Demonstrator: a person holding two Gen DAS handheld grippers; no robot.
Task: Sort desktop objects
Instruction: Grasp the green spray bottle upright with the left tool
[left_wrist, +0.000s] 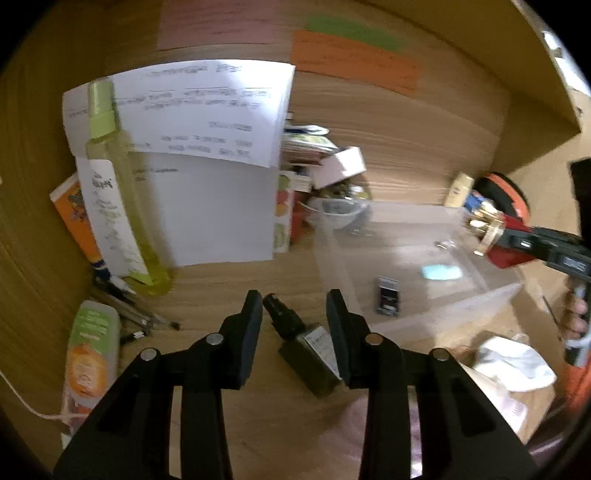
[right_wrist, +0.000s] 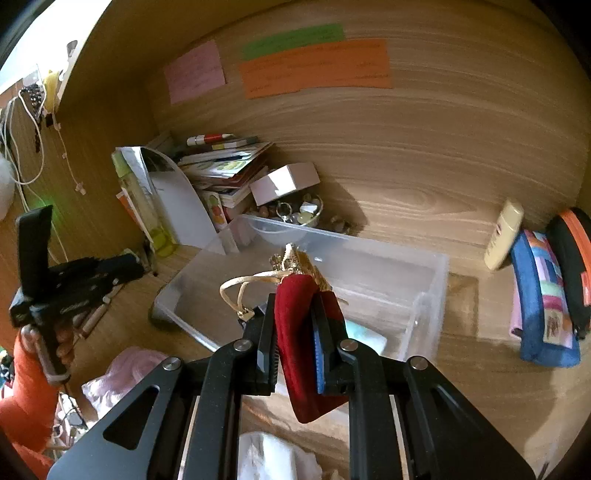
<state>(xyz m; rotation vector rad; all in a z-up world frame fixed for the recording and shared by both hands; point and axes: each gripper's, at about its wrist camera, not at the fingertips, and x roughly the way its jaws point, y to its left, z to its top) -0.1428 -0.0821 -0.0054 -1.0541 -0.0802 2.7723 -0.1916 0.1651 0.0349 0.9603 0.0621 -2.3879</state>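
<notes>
Right gripper (right_wrist: 295, 350) clamped on a soft red velvet pouch (right_wrist: 299, 332) — light, floppy; left gripper (left_wrist: 294, 325) straddles, without touching, a small dark glass bottle (left_wrist: 310, 350) — fragile, best gripped mid-body.

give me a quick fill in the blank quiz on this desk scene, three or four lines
1. The right gripper is shut on a ____ velvet pouch with gold trim.
2. The pouch hangs above a clear plastic ____.
3. A small dark bottle lies on the desk between the fingers of the ____ gripper.
4. On the back wall, the green note sits just above the ____ one.

Missing words: red; bin; left; orange
</notes>
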